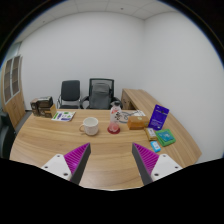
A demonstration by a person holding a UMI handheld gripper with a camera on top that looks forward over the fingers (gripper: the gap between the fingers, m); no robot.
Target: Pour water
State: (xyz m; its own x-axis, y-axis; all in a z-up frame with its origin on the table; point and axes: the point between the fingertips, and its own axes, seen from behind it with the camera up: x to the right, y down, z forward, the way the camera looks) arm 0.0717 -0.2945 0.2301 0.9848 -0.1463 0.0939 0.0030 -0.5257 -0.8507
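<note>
A cream mug (90, 126) stands on the wooden table (60, 145), well beyond my fingers and slightly left of the gap between them. A small red and white item (113, 127) lies just right of the mug. My gripper (111, 162) is open and empty, held above the table's near part. Its two fingers with magenta pads (76, 157) stand wide apart with only bare table between them. No water vessel other than the mug is clearly visible.
A purple box (160, 117) and teal packets (165, 138) lie at the right of the table. A white container (130, 122) sits behind the red item. A dark box (42, 105) and papers (63, 116) lie far left. Two office chairs (100, 93) stand behind the table.
</note>
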